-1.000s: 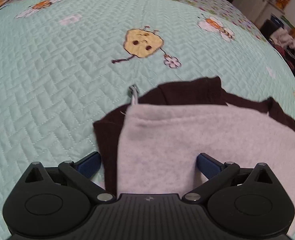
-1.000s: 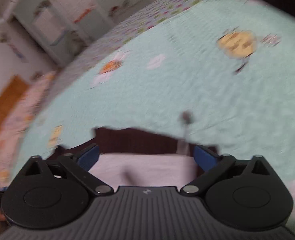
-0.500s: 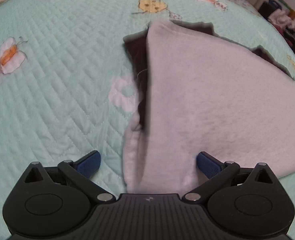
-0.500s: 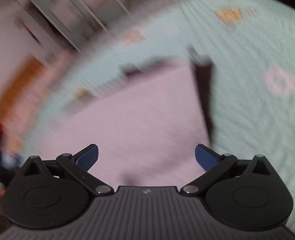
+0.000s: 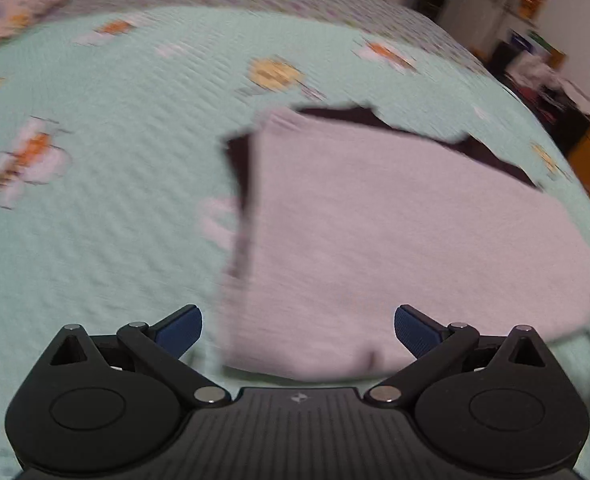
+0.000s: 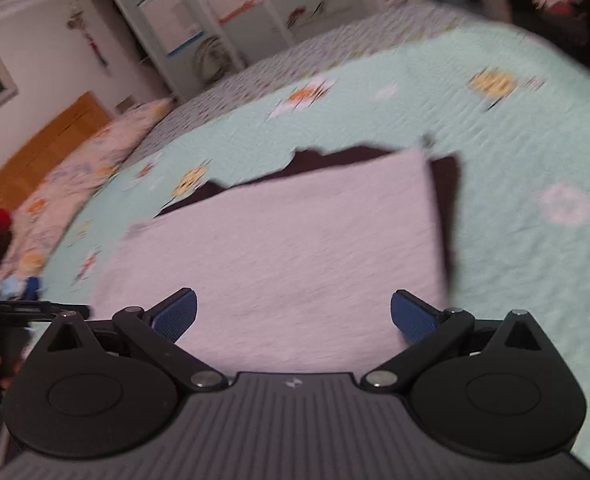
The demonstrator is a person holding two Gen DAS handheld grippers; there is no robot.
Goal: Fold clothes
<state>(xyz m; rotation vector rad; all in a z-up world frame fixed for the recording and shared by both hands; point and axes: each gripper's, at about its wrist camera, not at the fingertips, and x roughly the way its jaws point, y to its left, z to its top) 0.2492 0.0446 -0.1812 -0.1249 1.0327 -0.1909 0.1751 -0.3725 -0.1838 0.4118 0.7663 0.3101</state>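
Jaws stand apart on both grippers over the garment (image 5: 395, 232); only right view shows pillow (image 6: 75, 168).

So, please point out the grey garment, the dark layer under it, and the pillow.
grey garment (image 5: 395, 240), left wrist view, middle of top panel
dark layer (image 6: 447, 184), right wrist view, exposed right strip
pillow (image 6: 87, 168), right wrist view, middle

bed: mint quilt (image 5: 107, 240) | pillow (image 6: 95, 160) | wooden headboard (image 6: 35, 148) | white shelving (image 6: 223, 12)

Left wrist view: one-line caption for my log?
Open left gripper above a folded grey-and-dark garment lying on a mint quilt, motion-blurred.
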